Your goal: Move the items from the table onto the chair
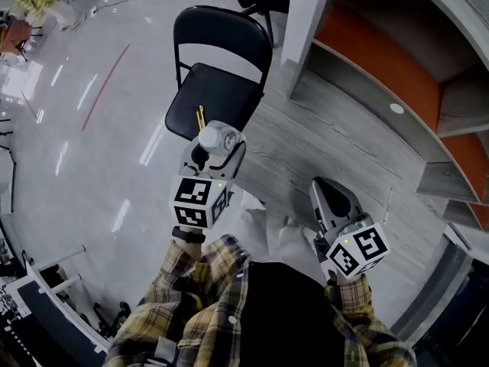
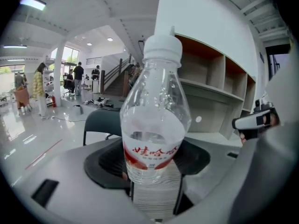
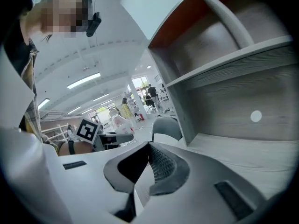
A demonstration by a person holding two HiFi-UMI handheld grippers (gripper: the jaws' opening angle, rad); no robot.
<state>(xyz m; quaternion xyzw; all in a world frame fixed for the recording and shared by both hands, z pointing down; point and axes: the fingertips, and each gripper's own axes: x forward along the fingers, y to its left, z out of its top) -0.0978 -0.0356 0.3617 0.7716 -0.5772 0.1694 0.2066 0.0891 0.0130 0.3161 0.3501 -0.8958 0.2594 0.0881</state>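
The black chair [image 1: 221, 90] stands in the upper middle of the head view. Two thin yellow sticks [image 1: 201, 117] lie on its seat; what they are is too small to tell.

Just below it, left of centre, the left gripper [image 1: 215, 151] holds a clear plastic bottle [image 2: 156, 125] upright, short of the seat's near edge. The jaws are clamped on its ribbed lower body, below the red label, and its white cap [image 2: 162, 48] stands at the top.

The bottle looks nearly empty, so it is probably light. Its thin walls should dent under a hard squeeze, and the smooth upper part looks slippery. The ribbed section is likely stiffer and gives the pads more bite, which makes this low hold a sound one. Being light and tall, it could tip when let go, so I would set it flat on its base near the middle of the seat, clear of the sticks.

To the right, the grey table [image 1: 336, 144] shows no other item in these views. Over it, at lower right, the right gripper [image 1: 327, 191] has its jaws pressed together with nothing between them.
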